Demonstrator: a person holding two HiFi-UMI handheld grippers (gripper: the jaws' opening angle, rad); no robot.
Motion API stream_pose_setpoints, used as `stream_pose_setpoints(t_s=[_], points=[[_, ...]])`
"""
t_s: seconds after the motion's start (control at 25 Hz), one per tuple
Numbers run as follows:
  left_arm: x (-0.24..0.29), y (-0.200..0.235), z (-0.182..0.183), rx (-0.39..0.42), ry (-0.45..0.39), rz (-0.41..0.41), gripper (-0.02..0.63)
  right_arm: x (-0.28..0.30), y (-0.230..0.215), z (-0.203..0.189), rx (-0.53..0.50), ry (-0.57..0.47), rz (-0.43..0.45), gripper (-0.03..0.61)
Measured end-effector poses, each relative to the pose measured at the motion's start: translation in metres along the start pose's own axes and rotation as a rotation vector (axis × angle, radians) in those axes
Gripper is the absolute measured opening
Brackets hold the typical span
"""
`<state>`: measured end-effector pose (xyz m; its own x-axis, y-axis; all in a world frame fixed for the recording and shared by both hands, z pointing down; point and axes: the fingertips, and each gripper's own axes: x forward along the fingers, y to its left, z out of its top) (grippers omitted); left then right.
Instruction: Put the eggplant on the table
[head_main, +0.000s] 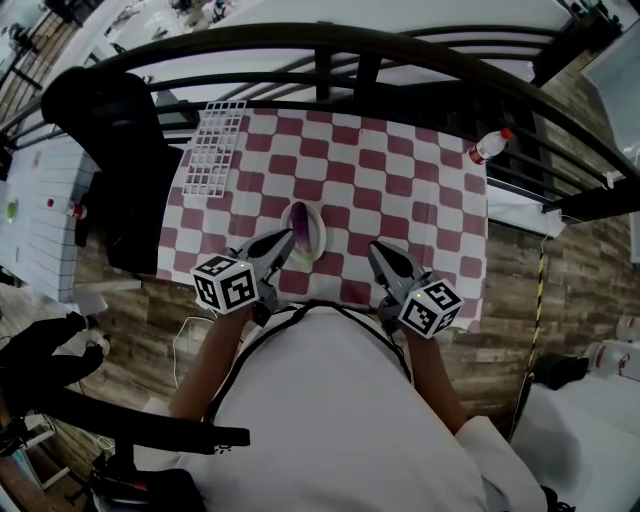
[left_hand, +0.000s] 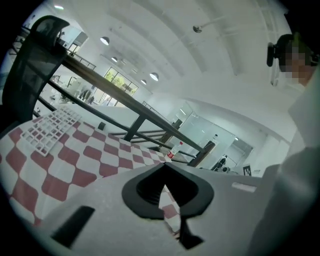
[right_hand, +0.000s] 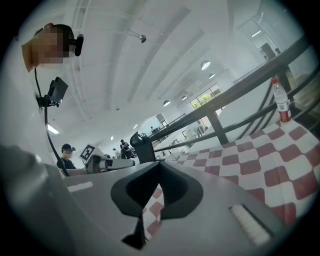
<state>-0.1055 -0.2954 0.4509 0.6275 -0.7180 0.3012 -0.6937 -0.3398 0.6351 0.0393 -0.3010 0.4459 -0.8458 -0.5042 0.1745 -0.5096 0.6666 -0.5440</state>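
The jaws of the left gripper (head_main: 283, 243) are closed fully together, and nothing is held between them. The jaws of the right gripper (head_main: 382, 256) are likewise shown together and empty. Both grippers are held roughly level above the near edge of the red-and-white chequered worktop (head_main: 440, 220). The eggplant (head_main: 300, 222) is located on a white plate (head_main: 320, 236), at 1 o'clock from the left gripper's tips. From the plate, a wire rack (head_main: 215, 145) is found at 10 o'clock and a bottle (head_main: 490, 145) at 2 o'clock.

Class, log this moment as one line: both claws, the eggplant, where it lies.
left claw: shut, empty | right claw: shut, empty | eggplant: lying on white plate | white plate: on checkered table
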Motion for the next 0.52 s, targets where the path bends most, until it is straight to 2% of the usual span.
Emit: stream_pose_setpoints(t_s=[0.12,0.52], points=[[0.0032,-0.0031,0.0048,0.039,-0.007,-0.008,0.006,0.0017,-0.0004,0.0022,-0.007,-0.002,-0.003,0.006],[0.0095,0.0016,0.0104,0.072,-0.009,-0.001,0.006,0.0060,-0.0043,0.0044,-0.019,0.005,-0.016,0.006]])
